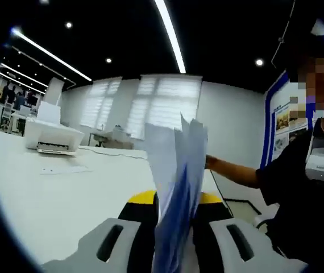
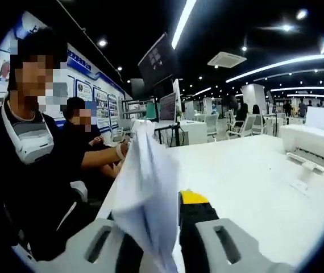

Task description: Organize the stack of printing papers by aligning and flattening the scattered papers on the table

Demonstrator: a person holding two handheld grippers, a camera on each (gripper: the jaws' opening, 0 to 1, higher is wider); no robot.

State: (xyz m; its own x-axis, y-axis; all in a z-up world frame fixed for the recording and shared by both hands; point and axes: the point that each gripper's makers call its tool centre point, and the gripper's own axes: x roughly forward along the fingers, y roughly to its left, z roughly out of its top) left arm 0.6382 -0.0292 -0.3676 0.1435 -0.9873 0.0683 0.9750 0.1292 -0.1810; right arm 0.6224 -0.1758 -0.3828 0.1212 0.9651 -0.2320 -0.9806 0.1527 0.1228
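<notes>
Setting: a large white table (image 1: 48,199) in a bright open office, with a white printer (image 1: 51,135) standing towards its far side.

Papers: a loose sheaf of printing papers (image 1: 176,187) held upright on edge above the table, between the two grippers. The top edges are uneven — some sheets stick up higher than others, and corners fan apart.

Left gripper (image 1: 173,227): clamped on the lower part of the sheaf, which rises straight up from between its jaws.

Right gripper (image 2: 162,233): also gripping the sheaf, its jaws closed around the papers (image 2: 145,193) from the opposite side.

Stray sheet (image 1: 62,169): one paper lies flat on the table near the printer, well apart from the held stack.

People: a person in dark clothes sits beside the table, one hand (image 2: 122,150) reaching towards the papers.

Progress: judged about midway — the sheets are gathered and lifted, but not yet squared. Tapping the edges level, laying the stack flat and adding the stray sheet seem to remain.
</notes>
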